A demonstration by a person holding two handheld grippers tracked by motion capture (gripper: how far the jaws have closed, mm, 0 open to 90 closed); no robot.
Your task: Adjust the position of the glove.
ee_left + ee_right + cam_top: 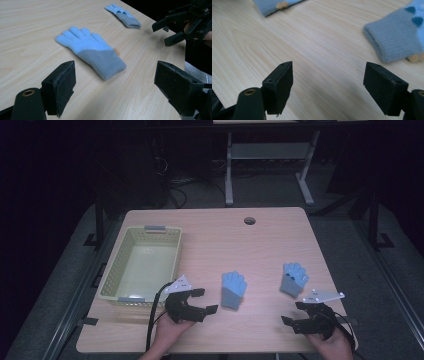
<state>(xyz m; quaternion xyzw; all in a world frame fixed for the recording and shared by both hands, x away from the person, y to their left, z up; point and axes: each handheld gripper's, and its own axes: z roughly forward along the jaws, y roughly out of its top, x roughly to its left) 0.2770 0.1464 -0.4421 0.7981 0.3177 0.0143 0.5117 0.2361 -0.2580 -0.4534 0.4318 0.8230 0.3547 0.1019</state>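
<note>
Two light-blue knitted gloves with grey cuffs lie flat on the wooden table (pixel 220 245). One glove (pixel 233 289) (pixel 92 51) is near the middle front, just right of my left gripper (pixel 206 300) (pixel 116 87), whose jaws stand open and empty. The second glove (pixel 293 279) (pixel 123 15) (pixel 398 32), with dark blue dots, lies at the right, just beyond my right gripper (pixel 294 312) (pixel 328 88), also open with nothing between its jaws. In the left gripper view the right gripper (pixel 166 32) shows at the far right.
A pale yellow-green plastic basket (pixel 116 285) stands empty at the table's left, close to my left hand. A round cable hole (pixel 249 220) sits near the far edge. Table legs and cables stand on the dark floor beyond.
</note>
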